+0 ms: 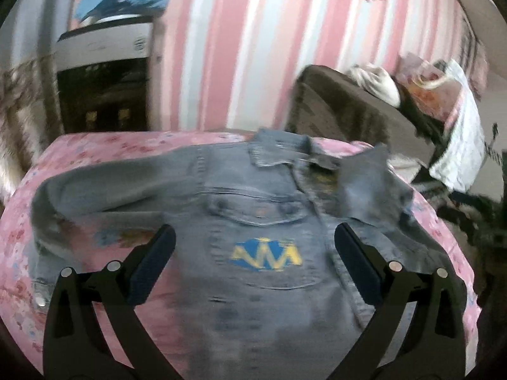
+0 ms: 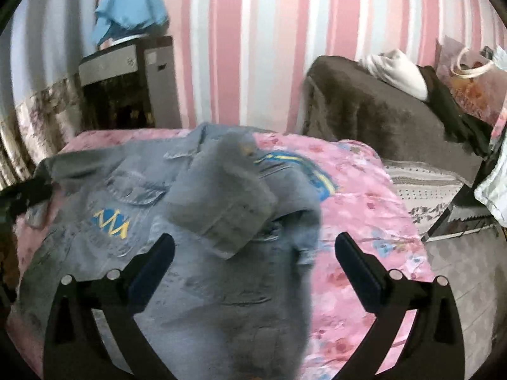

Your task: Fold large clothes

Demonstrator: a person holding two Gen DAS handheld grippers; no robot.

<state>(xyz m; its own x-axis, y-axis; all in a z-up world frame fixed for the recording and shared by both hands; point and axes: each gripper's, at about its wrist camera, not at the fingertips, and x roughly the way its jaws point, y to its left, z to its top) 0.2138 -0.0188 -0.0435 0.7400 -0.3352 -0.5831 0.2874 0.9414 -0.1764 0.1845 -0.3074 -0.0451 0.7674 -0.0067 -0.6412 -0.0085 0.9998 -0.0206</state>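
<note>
A grey-blue denim jacket (image 1: 253, 221) lies front up on a pink floral bed cover (image 1: 95, 155), collar at the far side, with a blue and yellow logo on the chest pocket. Its left sleeve stretches out to the left. In the right wrist view the jacket (image 2: 190, 269) has its right sleeve (image 2: 221, 196) folded across the front. My left gripper (image 1: 255, 240) is open above the chest pocket and holds nothing. My right gripper (image 2: 255, 247) is open above the folded sleeve's cuff and holds nothing.
A pink and white striped wall (image 1: 240, 47) stands behind the bed. A dark cabinet (image 1: 101, 95) with blue cloth on top is at the back left. A brown-covered sofa (image 2: 380, 120) with white and black clothes stands at the right, past the bed's edge.
</note>
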